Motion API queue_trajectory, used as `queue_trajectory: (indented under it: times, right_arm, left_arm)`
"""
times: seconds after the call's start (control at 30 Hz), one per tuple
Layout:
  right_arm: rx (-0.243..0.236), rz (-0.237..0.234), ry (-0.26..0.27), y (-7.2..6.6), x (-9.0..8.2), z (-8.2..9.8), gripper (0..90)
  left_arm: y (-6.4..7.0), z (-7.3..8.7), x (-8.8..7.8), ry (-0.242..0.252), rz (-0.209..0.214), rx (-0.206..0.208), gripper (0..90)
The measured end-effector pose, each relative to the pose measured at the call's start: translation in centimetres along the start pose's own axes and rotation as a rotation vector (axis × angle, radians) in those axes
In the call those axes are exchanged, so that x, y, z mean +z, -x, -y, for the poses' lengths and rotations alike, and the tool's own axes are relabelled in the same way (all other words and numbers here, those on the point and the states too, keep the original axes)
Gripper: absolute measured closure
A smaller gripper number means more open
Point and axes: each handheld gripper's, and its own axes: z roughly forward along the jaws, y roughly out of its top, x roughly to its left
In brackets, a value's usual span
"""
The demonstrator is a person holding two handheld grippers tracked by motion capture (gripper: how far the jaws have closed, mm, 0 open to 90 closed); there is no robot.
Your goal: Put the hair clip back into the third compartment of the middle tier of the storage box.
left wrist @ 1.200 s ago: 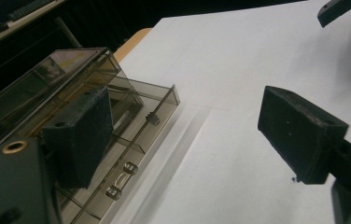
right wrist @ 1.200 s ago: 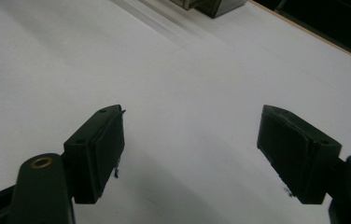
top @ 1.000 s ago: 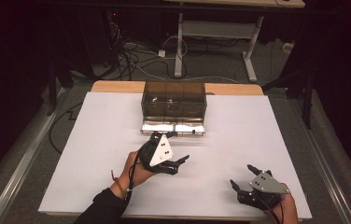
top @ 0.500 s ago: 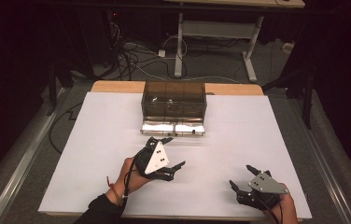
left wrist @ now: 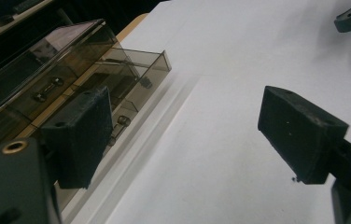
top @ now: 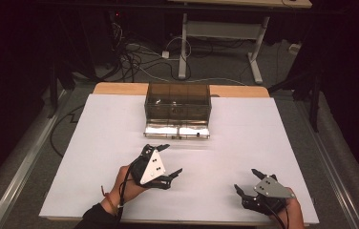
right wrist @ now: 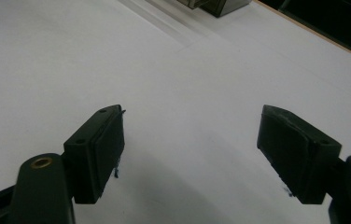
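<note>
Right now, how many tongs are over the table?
2. Left tongs sit open near the middle, in front of the smoky plastic box; right tongs sit open near the table's front right edge.

From high above the near edge we looked forward and down over the whole white table (top: 96, 143), while each gripper camera sat close above its surface, the left one facing the smoky drawer box (left wrist: 71, 70) at 10 o'clock, the right one catching that box's corner (right wrist: 220, 5) at 12 o'clock.
</note>
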Motion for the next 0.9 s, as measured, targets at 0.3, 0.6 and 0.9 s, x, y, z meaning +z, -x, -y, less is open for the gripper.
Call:
queue_trajectory:
  times: [0.3,0.6,0.9]
  right_arm:
    - [-0.002,-0.002,-0.004,-0.1,0.1,0.0,23.5]
    - [-0.003,-0.002,-0.003,-0.2,0.1,0.0,23.5]
    - [-0.004,0.002,0.003,-0.1,0.0,-0.1,23.5]
  left_arm:
    - [0.0,0.2,-1.2,0.010,-0.008,0.005,17.0]
    - [-0.5,0.7,-2.6,0.007,-0.029,0.002,17.0]
    - [-1.1,1.4,-4.0,-0.004,-0.049,-0.011,17.0]
